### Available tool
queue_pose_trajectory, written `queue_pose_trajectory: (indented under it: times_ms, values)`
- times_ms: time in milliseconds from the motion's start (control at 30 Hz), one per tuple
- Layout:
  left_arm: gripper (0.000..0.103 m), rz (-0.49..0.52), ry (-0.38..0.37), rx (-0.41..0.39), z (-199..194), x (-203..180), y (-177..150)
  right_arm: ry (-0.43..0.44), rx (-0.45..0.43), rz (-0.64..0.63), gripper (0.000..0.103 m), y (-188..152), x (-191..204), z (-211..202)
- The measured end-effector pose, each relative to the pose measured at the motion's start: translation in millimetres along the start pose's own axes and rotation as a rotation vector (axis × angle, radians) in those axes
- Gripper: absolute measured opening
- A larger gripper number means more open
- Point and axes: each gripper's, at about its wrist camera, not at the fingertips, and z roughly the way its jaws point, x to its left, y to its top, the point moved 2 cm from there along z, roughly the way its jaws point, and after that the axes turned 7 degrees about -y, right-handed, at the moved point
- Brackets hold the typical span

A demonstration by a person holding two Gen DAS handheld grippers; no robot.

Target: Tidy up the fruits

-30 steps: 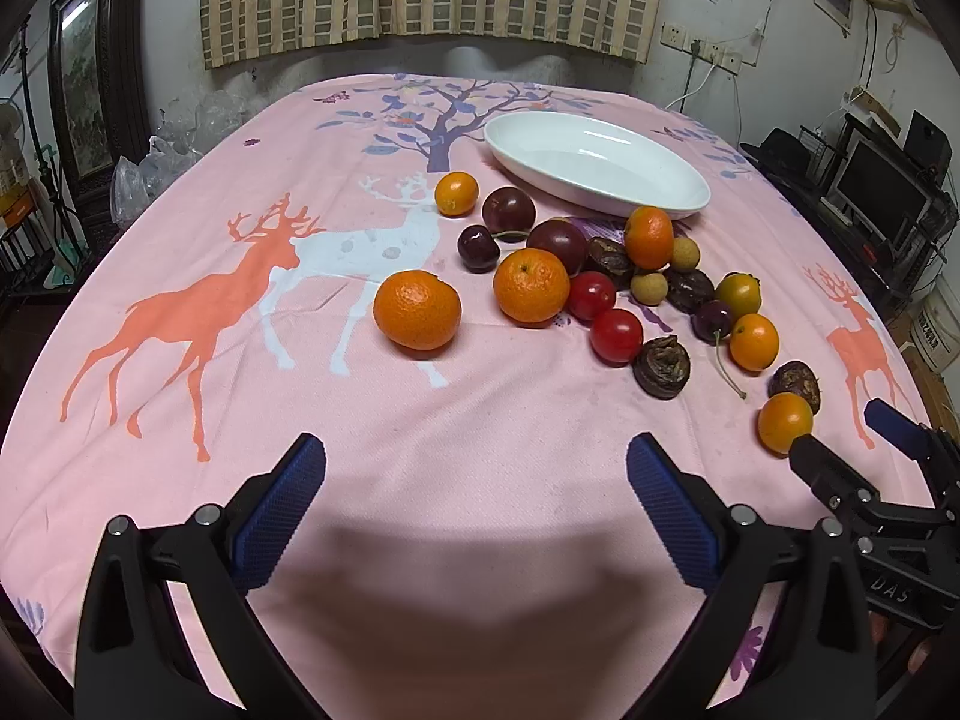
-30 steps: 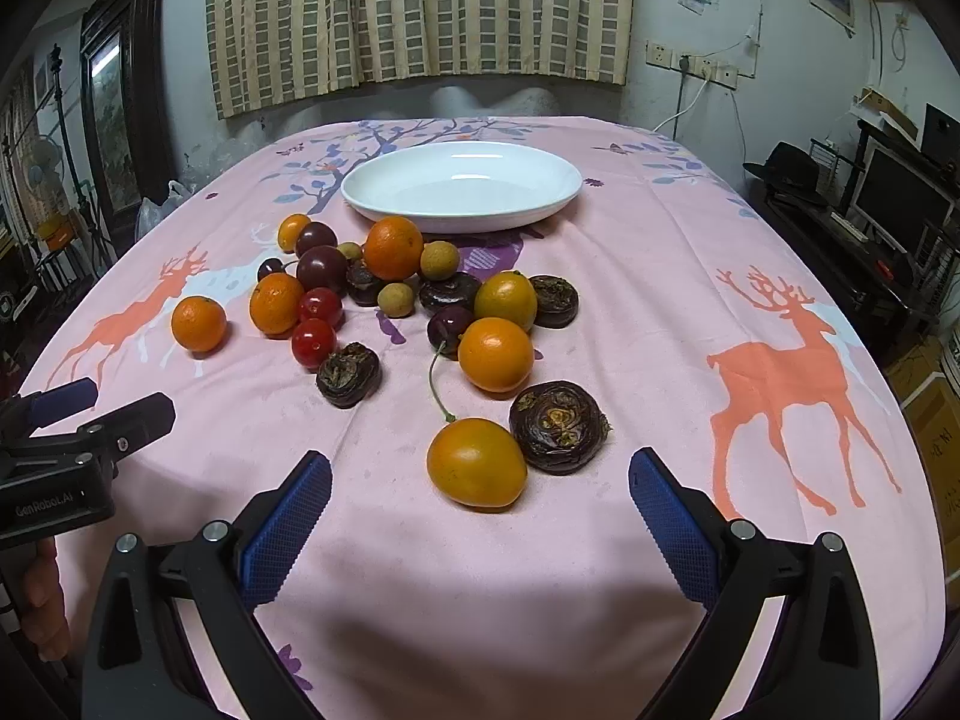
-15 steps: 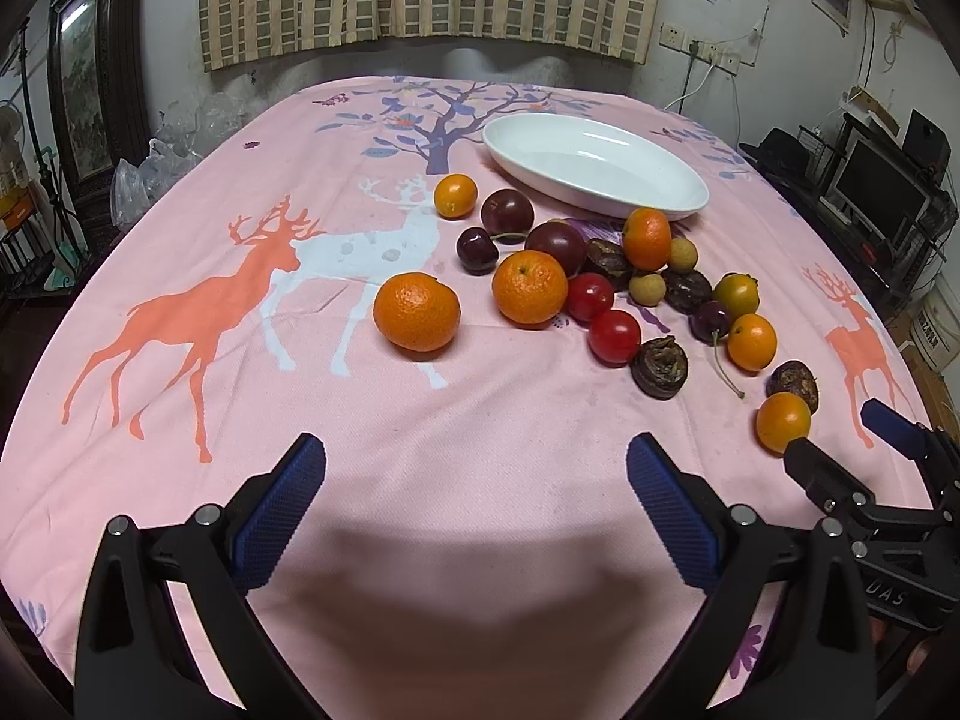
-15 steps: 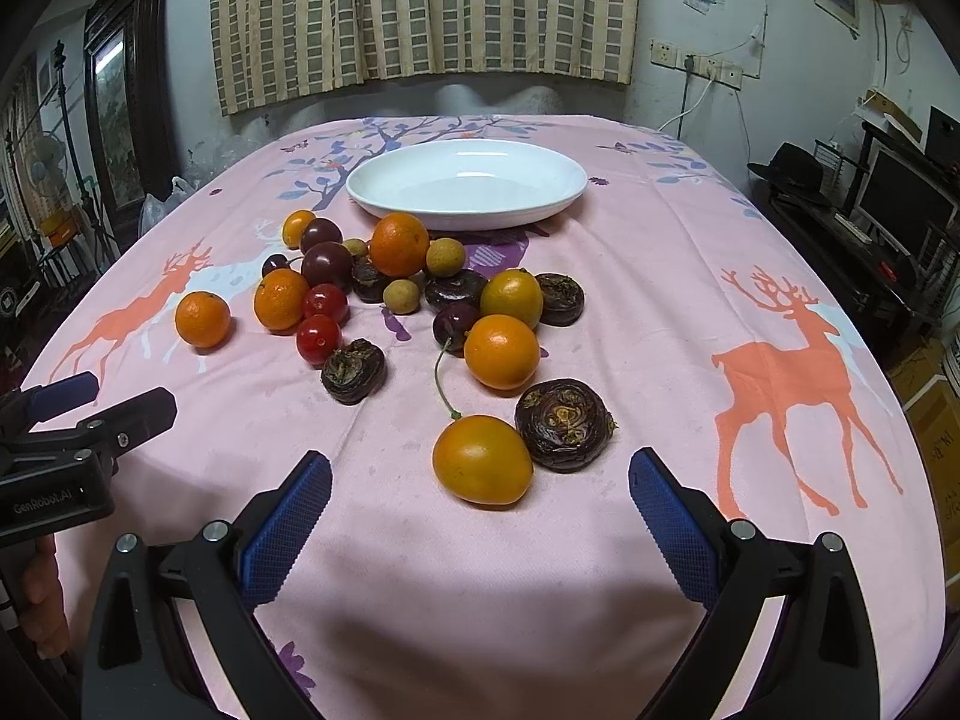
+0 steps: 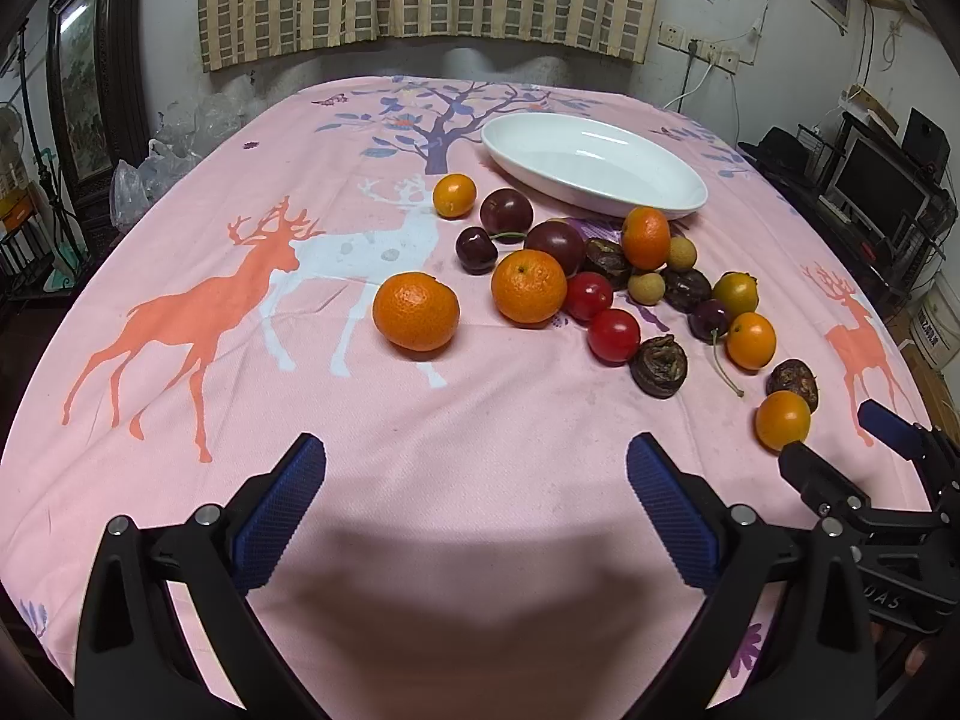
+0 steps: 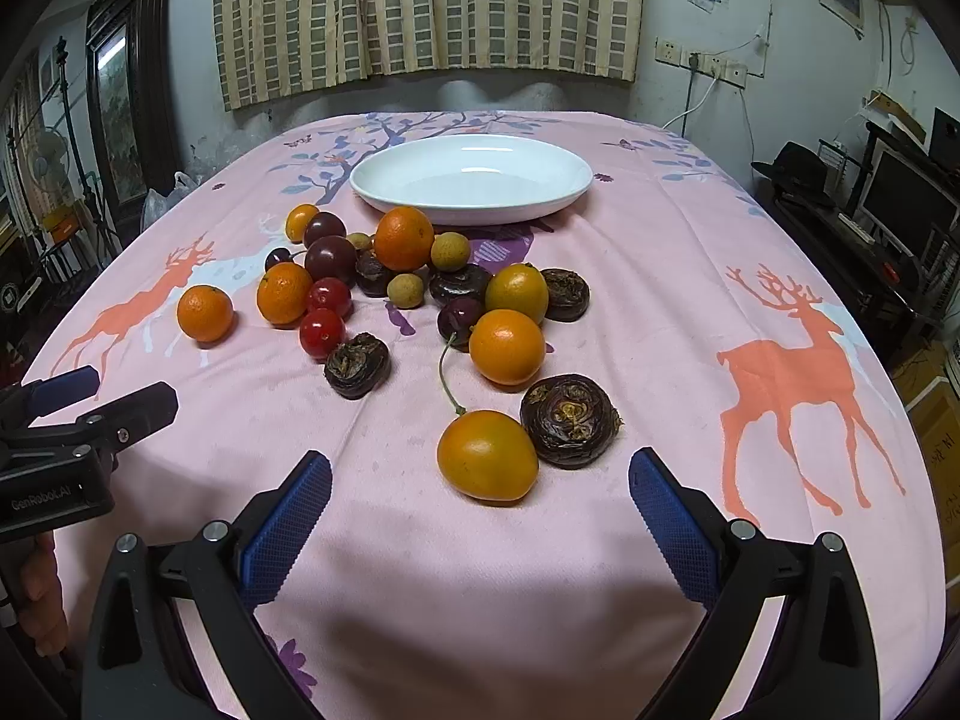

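Several fruits lie scattered on a pink deer-print tablecloth (image 5: 180, 240) in front of an empty white oval dish (image 5: 594, 165), which also shows in the right wrist view (image 6: 474, 177). A mandarin (image 5: 415, 311) lies nearest my left gripper (image 5: 474, 501), which is open and empty above bare cloth. My right gripper (image 6: 480, 507) is open and empty, just short of an orange kumquat (image 6: 487, 463) and a dark wrinkled fruit (image 6: 569, 420). Red cherry tomatoes (image 6: 322, 332), dark plums (image 6: 330, 257) and oranges (image 6: 403, 238) lie farther back.
The right gripper shows at the right edge of the left wrist view (image 5: 840, 462); the left gripper shows at the left edge of the right wrist view (image 6: 90, 402). The table edge falls off to a cluttered room, with a monitor (image 6: 906, 198) at right.
Both grippers have edged slightly forward toward the fruits. Both stay open and nothing on the table has moved.
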Motion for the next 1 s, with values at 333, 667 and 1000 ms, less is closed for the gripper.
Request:
queue_pose_trajectory:
  times_ms: [333, 667, 1000]
  values:
    - [0.098, 0.003, -0.003, 0.005, 0.2, -0.2, -1.2, 0.001, 0.008, -0.006, 0.100, -0.4, -0.7, 1.7]
    - [0.098, -0.006, -0.030, 0.048, 16.0, 22.2, -6.6, 0.053, 0.155, -0.052, 0.099, -13.3, -11.3, 24.9]
    - [0.099, -0.023, -0.018, 0.045, 25.7, 51.5, 2.2, 0.155, 0.206, -0.045, 0.072, 6.7, 1.5, 47.1]
